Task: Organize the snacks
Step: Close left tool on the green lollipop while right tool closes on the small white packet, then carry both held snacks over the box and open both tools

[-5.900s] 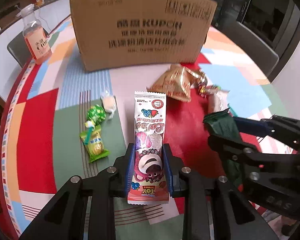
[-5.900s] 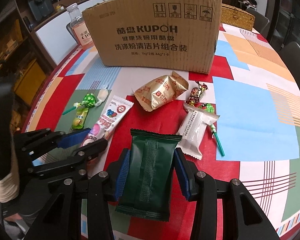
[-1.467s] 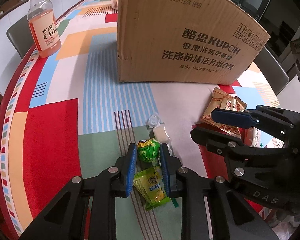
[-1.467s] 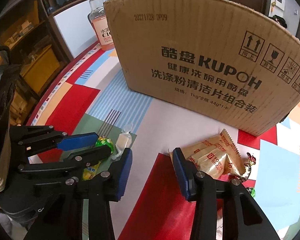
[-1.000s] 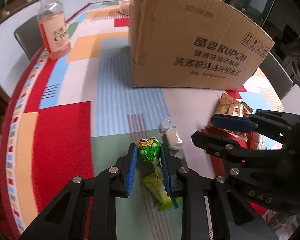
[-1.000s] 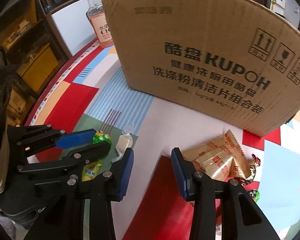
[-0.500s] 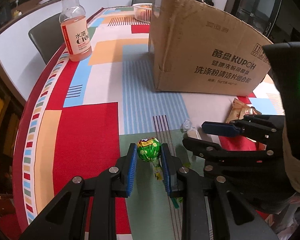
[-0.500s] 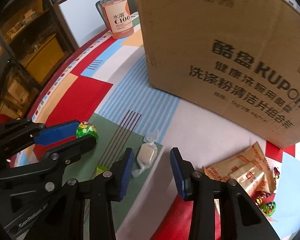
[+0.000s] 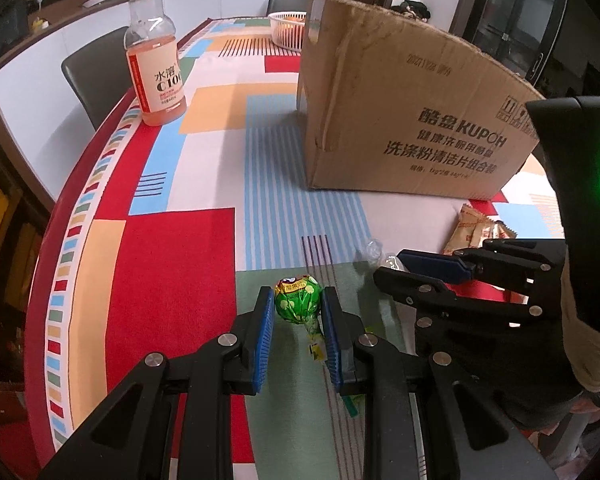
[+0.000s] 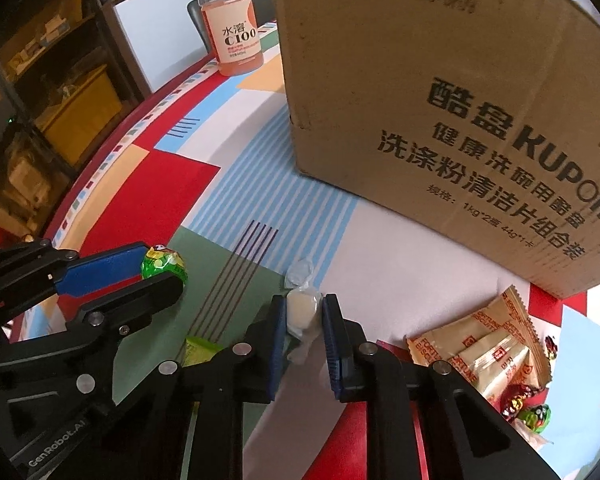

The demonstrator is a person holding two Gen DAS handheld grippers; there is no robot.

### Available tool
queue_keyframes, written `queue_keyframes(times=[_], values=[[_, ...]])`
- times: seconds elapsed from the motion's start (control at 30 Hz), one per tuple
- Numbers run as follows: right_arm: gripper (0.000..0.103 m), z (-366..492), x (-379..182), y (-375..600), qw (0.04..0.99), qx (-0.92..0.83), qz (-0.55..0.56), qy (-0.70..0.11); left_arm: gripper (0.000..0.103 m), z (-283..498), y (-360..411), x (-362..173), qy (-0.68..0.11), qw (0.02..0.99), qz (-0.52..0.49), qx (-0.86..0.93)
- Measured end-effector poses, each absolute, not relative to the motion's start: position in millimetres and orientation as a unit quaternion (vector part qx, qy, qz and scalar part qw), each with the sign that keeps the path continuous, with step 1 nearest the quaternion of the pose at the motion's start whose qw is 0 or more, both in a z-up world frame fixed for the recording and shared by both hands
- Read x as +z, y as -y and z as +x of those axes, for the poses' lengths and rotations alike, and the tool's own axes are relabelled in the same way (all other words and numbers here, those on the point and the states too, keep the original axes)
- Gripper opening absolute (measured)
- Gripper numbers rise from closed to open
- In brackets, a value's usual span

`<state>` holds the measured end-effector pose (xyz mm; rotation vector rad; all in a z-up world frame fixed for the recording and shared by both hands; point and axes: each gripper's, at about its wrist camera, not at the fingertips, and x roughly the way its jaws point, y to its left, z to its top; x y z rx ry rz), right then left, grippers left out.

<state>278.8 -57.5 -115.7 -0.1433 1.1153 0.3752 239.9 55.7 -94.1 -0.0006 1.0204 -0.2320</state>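
My left gripper (image 9: 296,314) is shut on a green lollipop (image 9: 297,304) and holds it above the green patch of the tablecloth; it also shows in the right wrist view (image 10: 164,267). My right gripper (image 10: 303,322) is shut on a white wrapped candy (image 10: 302,312), just right of the left one. The brown cardboard box (image 9: 404,116) stands beyond both. Gold fortune-biscuit packets (image 10: 484,350) lie at the right near the box.
A pink drink bottle (image 9: 155,56) stands at the table's far left edge. A yellow-green wrapper (image 10: 200,347) lies under the grippers. Small red and green candies (image 10: 528,404) lie at the right. A white basket (image 9: 288,32) sits behind the box.
The left gripper has lifted the green lollipop off the table and drawn back. The right gripper has moved left from the gold packets and closed on the white candy.
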Motion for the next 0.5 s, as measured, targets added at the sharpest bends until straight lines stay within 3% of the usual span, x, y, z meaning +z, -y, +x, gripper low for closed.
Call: queue_keyframes(times=[0.5], values=[[0.02, 252.4, -54.4, 93.5, 0.869, 0.168, -0.034, -0.464, 0.024, 222.4, -33.7, -43.3, -0.43, 0.894, -0.004, -0.128]])
